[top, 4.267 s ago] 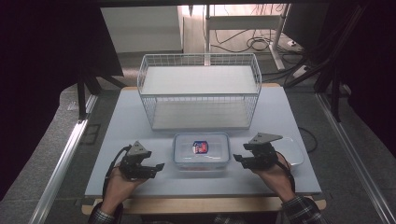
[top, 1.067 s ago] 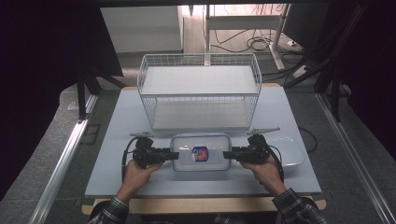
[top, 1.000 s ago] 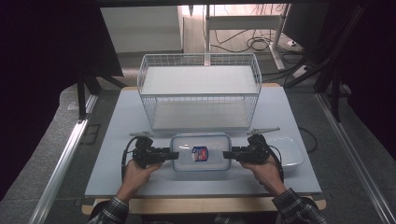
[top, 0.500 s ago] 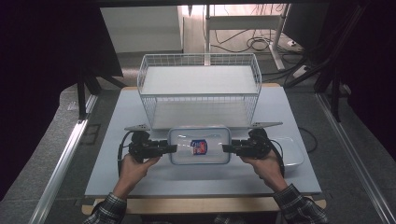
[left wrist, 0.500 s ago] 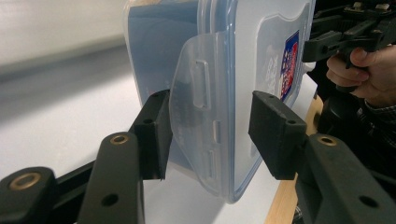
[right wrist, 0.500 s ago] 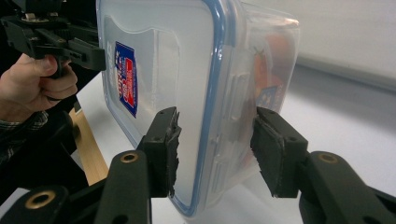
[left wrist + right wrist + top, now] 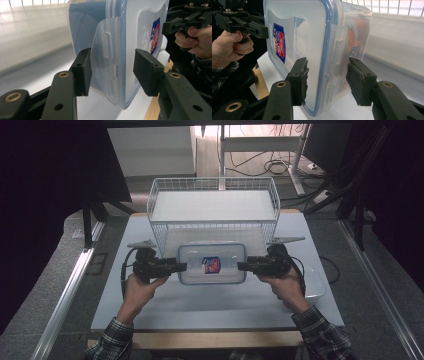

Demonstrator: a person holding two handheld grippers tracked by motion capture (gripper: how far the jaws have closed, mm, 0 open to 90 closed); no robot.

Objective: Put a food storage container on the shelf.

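Grippers, left (image 7: 181, 267) and right (image 7: 242, 266), each clamp an end of the clear rectangular plastic lidded container (image 7: 212, 263); lift evenly, level, clearing the white wire basket (image 7: 214, 210) rim.

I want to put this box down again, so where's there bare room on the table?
Free: the white tabletop in front of the clear blue-rimmed plastic container, between the forearms, and the wire basket's bare floor. Crowded: the strip between container and basket, and the right edge by the white lid.

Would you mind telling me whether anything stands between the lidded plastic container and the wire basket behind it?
Nothing visible does. The plastic container, gripped at both ends, sits right before the wire basket, whose near wall is what it must clear.
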